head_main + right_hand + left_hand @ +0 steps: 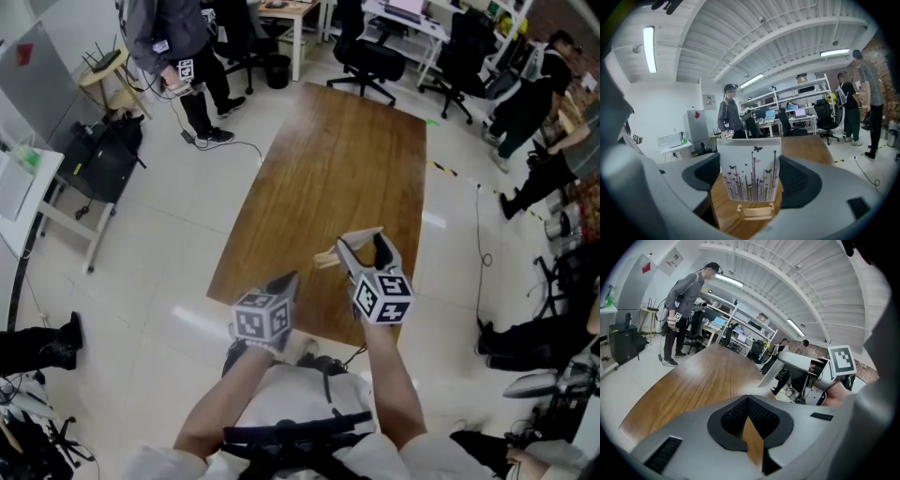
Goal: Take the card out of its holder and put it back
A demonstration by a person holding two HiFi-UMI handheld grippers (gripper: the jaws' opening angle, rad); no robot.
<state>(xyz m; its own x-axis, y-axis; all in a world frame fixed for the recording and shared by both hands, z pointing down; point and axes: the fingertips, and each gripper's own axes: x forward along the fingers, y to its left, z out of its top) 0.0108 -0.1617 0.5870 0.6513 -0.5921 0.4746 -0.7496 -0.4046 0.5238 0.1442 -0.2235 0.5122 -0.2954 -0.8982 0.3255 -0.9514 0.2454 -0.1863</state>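
Note:
A white card (749, 172) printed with thin stems and butterflies stands upright between the jaws of my right gripper (750, 178), whose pads press on its left and right edges. Just below the card's lower edge is the small wooden holder (753, 211), resting on the brown table (726, 215); I cannot tell whether the card sits in its slot. In the head view, the right gripper (361, 242) is over the table's near end, with the holder (326, 259) at its left. My left gripper (287, 279) hovers at the near table edge, shut and empty.
The long wooden table (328, 178) stretches away from me. A person (178, 56) stands at its far left corner, and others are at the right (544, 112). Office chairs (370, 56) and desks line the far side. A black bag (103, 159) lies on the floor at the left.

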